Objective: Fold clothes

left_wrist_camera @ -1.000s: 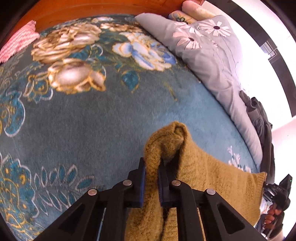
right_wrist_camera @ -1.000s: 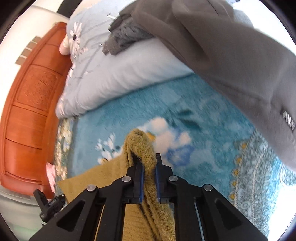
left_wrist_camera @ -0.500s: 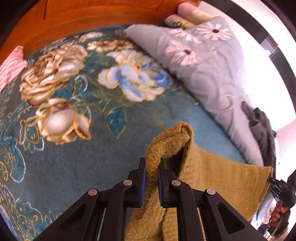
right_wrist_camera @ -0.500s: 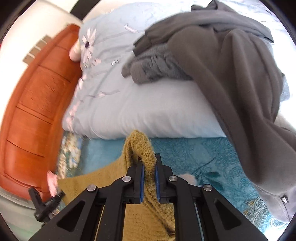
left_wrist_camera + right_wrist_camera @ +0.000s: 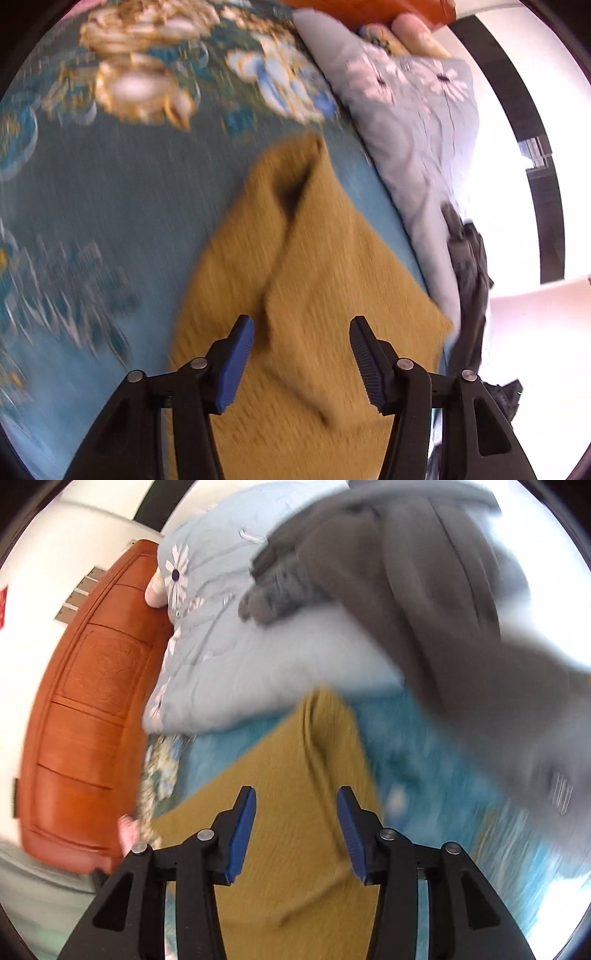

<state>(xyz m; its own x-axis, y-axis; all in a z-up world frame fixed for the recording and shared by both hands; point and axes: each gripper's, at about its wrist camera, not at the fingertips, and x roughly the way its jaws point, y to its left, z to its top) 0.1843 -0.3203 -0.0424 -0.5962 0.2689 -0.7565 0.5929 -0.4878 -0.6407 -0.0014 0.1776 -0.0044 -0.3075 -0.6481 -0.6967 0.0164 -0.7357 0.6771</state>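
Both tongs are letting go. On my left gripper [image 5: 301, 349] the jaws are opening, blue pads clear on either side of the mustard knit sweater [image 5: 306, 258], nothing pinched. Same on my right gripper [image 5: 295, 821]: jaws opening, knit beneath and between them but untouched.

From the left tong, the sweater lies on the teal floral blanket [image 5: 110, 192], running from 6 o'clock up to a peaked corner at about 12. A fold ridge runs down its middle. The pale blue duvet [image 5: 417, 122] lies at 2 o'clock, just beside the sweater's far edge. From the right tong, the grey garment [image 5: 443, 609] fills 1 to 3 o'clock.

I judge this knit soft, limp and fairly thick, light enough to lift, and grippy rather than slippery. It will sag and stretch wherever unsupported. I'd pinch through both layers at an edge or corner, not mid-panel, one tong at each end.
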